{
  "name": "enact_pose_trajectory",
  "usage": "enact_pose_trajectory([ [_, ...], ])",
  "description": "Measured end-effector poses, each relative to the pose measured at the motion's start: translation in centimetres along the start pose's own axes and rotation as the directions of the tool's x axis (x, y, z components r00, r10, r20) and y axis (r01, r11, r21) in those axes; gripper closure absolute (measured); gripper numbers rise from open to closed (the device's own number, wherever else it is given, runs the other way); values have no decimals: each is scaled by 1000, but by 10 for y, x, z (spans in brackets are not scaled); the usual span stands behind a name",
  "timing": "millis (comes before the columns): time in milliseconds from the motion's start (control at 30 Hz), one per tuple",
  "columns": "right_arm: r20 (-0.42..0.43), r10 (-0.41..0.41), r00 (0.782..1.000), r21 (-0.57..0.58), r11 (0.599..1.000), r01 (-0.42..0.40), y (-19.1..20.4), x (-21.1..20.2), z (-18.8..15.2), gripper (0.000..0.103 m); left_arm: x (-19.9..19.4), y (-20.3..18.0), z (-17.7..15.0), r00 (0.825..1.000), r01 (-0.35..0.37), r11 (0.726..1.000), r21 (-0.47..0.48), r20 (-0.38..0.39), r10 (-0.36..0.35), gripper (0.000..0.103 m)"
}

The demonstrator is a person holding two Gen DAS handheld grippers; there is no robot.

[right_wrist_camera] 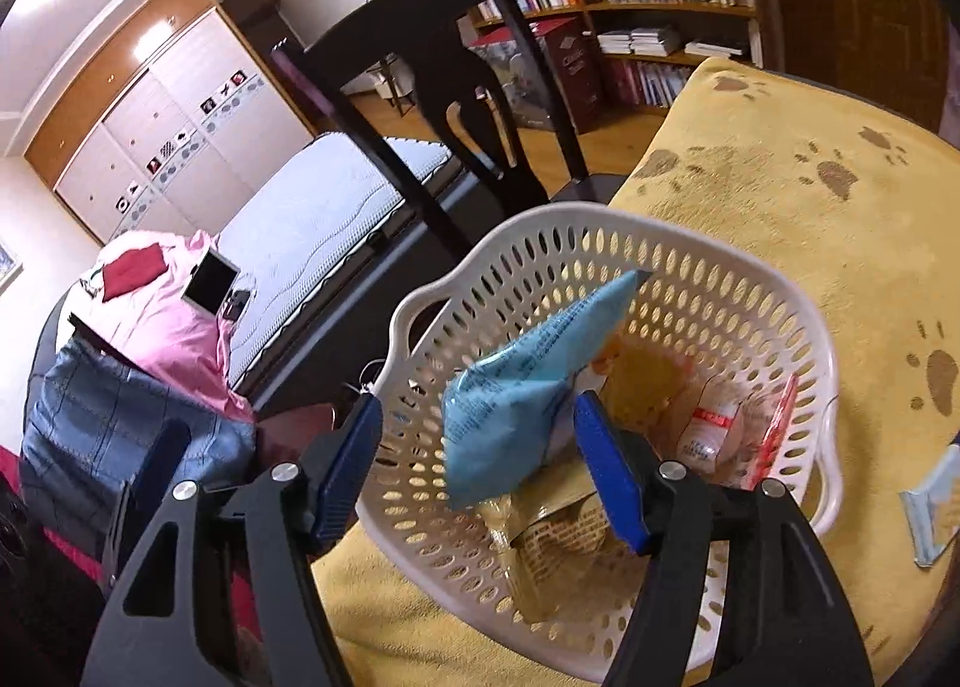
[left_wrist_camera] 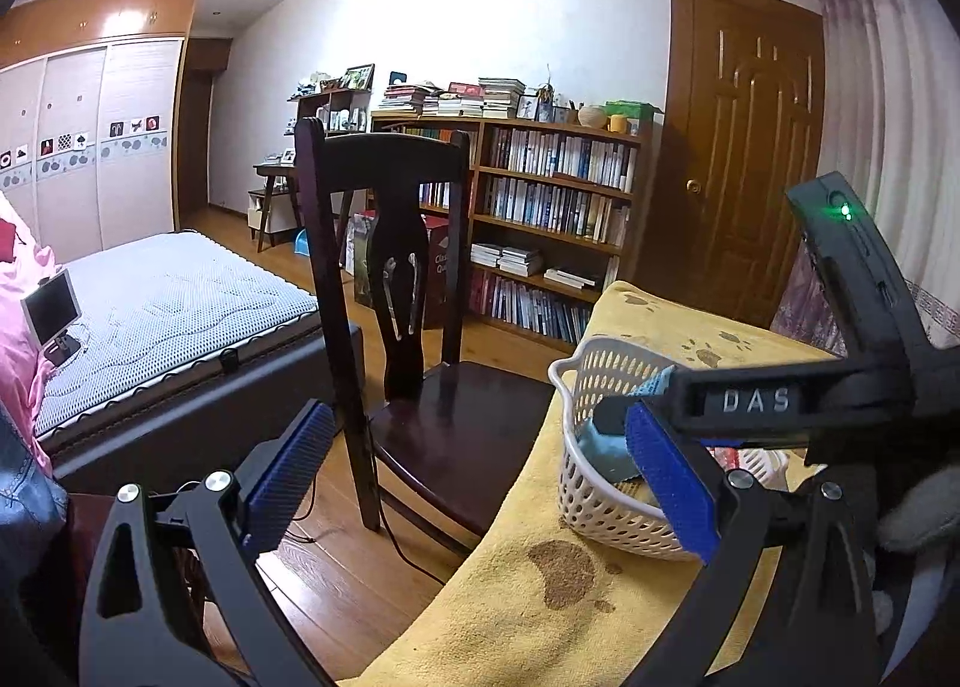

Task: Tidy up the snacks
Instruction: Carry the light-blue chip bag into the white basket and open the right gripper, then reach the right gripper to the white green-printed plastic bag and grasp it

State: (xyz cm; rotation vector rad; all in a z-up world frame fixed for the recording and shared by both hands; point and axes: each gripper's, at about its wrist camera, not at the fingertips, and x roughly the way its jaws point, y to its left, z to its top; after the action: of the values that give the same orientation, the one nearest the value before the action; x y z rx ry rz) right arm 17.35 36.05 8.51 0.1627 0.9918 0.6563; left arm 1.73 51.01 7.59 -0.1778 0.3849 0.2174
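Observation:
A white perforated basket (right_wrist_camera: 600, 243) stands on the yellow paw-print cloth (right_wrist_camera: 810, 219). Inside it, a light blue snack packet (right_wrist_camera: 516, 387) leans upright. A gold packet (right_wrist_camera: 552, 543) and a red-and-white packet (right_wrist_camera: 738, 423) lie lower down. My right gripper (right_wrist_camera: 480, 474) is open over the basket's near side, and the blue packet sits loosely between its fingers, untouched by the left one. In the left wrist view, the basket (left_wrist_camera: 600, 381) is at the right, with the right tool's black body (left_wrist_camera: 756, 399) reaching into it. My left gripper (left_wrist_camera: 480, 483) is open and empty above the table edge.
Another light blue packet (right_wrist_camera: 933, 507) lies on the cloth right of the basket. A dark wooden chair (left_wrist_camera: 420, 387) stands against the table's left edge. Beyond it are a bed (left_wrist_camera: 168, 315), a bookshelf (left_wrist_camera: 552, 207) and a wooden door (left_wrist_camera: 744, 147).

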Motion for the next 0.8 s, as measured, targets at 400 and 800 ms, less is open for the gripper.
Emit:
enact_pose_trajectory([
  [400, 78, -20, 997, 92, 996, 12, -30, -28, -6, 36, -1, -11, -3, 999, -32, 998, 47, 8, 32, 4],
  [800, 113, -96, 989, 119, 990, 82, -54, -46, -20, 36, -1, -19, -6, 999, -32, 996, 79, 5, 32, 4],
])
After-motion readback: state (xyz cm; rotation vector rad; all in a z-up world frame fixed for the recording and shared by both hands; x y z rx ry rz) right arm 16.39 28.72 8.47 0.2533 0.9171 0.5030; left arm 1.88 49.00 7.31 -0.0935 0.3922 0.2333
